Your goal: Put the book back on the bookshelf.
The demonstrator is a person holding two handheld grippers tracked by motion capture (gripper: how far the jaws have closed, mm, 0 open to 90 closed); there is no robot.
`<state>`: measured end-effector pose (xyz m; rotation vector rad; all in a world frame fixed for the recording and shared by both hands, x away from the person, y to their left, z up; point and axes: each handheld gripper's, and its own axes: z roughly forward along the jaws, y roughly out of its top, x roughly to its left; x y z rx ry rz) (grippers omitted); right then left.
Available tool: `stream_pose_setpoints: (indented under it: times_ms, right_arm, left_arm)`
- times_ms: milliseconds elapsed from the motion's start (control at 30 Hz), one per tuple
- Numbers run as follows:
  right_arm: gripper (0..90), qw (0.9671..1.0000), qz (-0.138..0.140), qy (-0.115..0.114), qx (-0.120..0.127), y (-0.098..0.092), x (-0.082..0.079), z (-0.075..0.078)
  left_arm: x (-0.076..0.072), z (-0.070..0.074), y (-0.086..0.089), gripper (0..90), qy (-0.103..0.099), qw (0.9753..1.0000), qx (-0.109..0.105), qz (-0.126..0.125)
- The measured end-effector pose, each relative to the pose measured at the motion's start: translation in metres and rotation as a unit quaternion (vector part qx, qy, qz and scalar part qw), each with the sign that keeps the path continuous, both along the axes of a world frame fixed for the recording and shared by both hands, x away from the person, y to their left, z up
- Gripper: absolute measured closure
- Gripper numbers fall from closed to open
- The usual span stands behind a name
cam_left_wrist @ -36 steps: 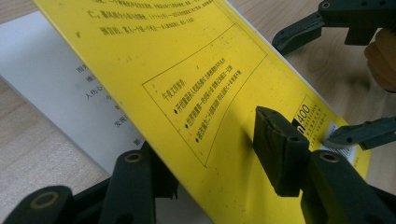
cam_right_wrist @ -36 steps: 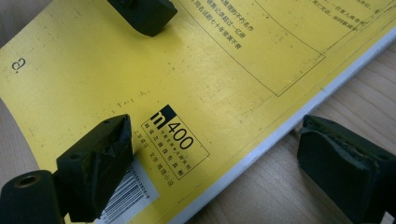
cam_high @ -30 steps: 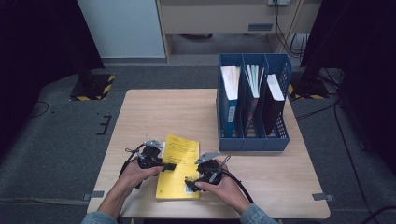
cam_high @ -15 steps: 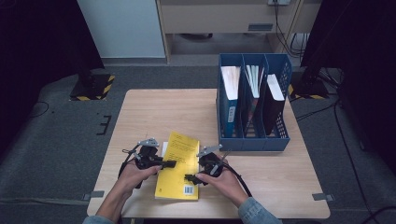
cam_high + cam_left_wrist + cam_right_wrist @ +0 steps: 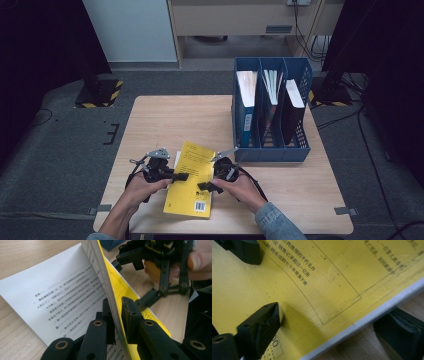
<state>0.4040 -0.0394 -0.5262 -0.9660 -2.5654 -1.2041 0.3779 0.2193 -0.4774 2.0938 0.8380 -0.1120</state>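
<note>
In the high view, a yellow book is seen lying on the counter, between the left tool and the right tool, and a blue file rack stands well apart, beyond the right tool. In the left gripper view, the left tool is seen clamped on the yellow cover, which is lifted upright between its jaws, while a white printed page lies flat to the left of them; the right tool is seen just beyond the cover. In the right gripper view, the jaws of the right tool are seen apart, one resting on the yellow surface and the other below the book's edge, by the wooden counter, so nothing is gripped yet. The step in hand is judged to be the opening or lifting of the book. To do it well, the cover should be kept pinched near its edge without being creased, and the right tool should be closed on the thick block of pages only when its lower jaw is fully slid under.
</note>
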Motion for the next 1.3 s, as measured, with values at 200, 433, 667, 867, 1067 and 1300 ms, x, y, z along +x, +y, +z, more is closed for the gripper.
stream_pose_setpoints:
  times_ms: [200,433,667,867,1067,1300]
  right_arm:
    - [21.9,1.0,-0.005,0.005,-0.002,-0.002,0.003,0.006]
    - [32.0,0.9995,0.003,-0.029,-0.01,-0.002,0.002,0.028]
    - [39.2,0.999,0.012,-0.042,-0.001,-0.003,0.0,0.054]
    - [41.6,0.9972,0.044,-0.055,-0.025,0.012,-0.004,0.066]
    - [46.6,0.9967,0.036,-0.055,-0.048,0.018,-0.002,0.07]
    - [58.4,0.9967,0.014,-0.06,-0.053,0.015,0.003,0.083]
  left_arm:
    - [-0.001,-0.001,0.001,81.0,-0.003,0.9996,0.027,-0.003]
    - [-0.002,0.005,0.005,80.9,-0.013,0.9994,0.031,-0.004]
    - [-0.001,0.013,0.01,82.5,-0.033,0.9994,0.006,0.005]
    - [-0.002,0.023,0.008,82.9,-0.049,0.9988,-0.001,-0.004]
    - [-0.001,0.023,0.009,82.1,-0.054,0.9985,0.004,0.002]
    - [0.004,0.032,0.009,80.9,-0.067,0.9975,-0.008,0.021]
